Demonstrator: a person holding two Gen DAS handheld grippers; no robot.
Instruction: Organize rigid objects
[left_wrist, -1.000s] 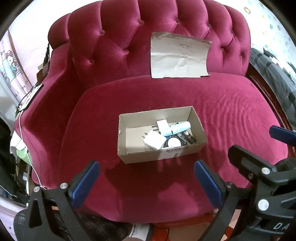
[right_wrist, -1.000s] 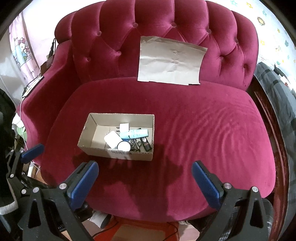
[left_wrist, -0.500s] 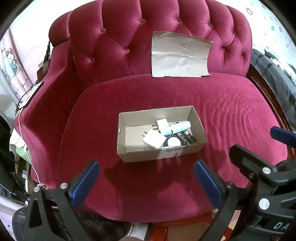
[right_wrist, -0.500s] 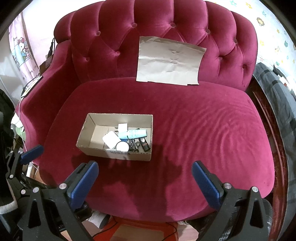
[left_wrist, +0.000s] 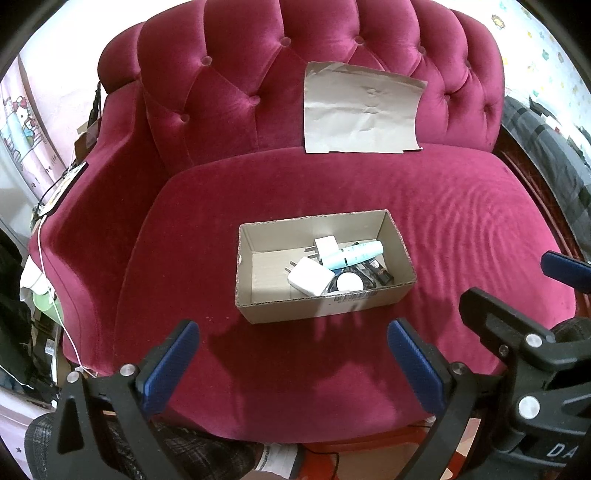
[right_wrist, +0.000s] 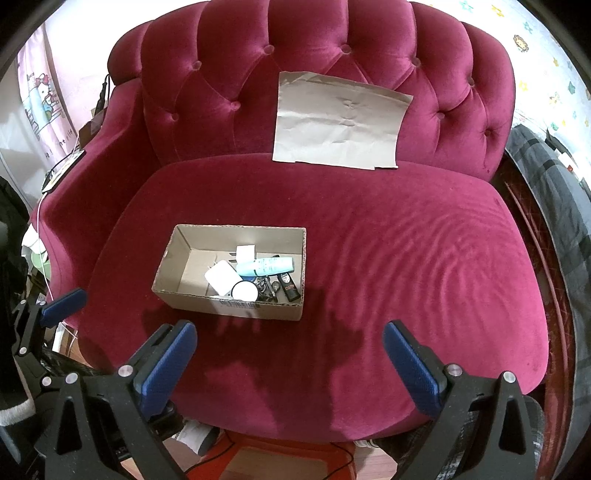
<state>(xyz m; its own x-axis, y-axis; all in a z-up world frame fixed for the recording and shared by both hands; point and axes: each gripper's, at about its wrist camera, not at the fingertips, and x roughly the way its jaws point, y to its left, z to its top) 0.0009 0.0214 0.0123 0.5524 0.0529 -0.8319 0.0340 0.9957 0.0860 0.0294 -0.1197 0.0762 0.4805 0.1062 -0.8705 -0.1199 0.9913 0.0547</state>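
Observation:
An open cardboard box (left_wrist: 266, 302) (right_wrist: 184, 254) sits on the seat of a crimson tufted sofa (left_wrist: 461, 229) (right_wrist: 406, 258). Inside lie a white charger (left_wrist: 309, 275) (right_wrist: 221, 276), a smaller white plug (left_wrist: 325, 245), a pale blue tube (left_wrist: 352, 254) (right_wrist: 265, 266), a white round lid (left_wrist: 349, 283) (right_wrist: 245, 290) and dark small items (right_wrist: 288, 287). My left gripper (left_wrist: 291, 363) hangs open in front of the box, empty. My right gripper (right_wrist: 290, 365) is open and empty, to the right of the box. Each gripper shows at the edge of the other's view.
A flat cardboard sheet (left_wrist: 362, 110) (right_wrist: 338, 123) leans on the sofa back. Clutter and a white cable (left_wrist: 40, 258) stand left of the sofa; dark plaid bedding (right_wrist: 550, 192) lies at the right. A red floor item (right_wrist: 269, 458) sits below the seat front.
Both grippers have drifted slightly back from the sofa, so the box looks a little farther off. Both stay open, and nothing in the box has moved.

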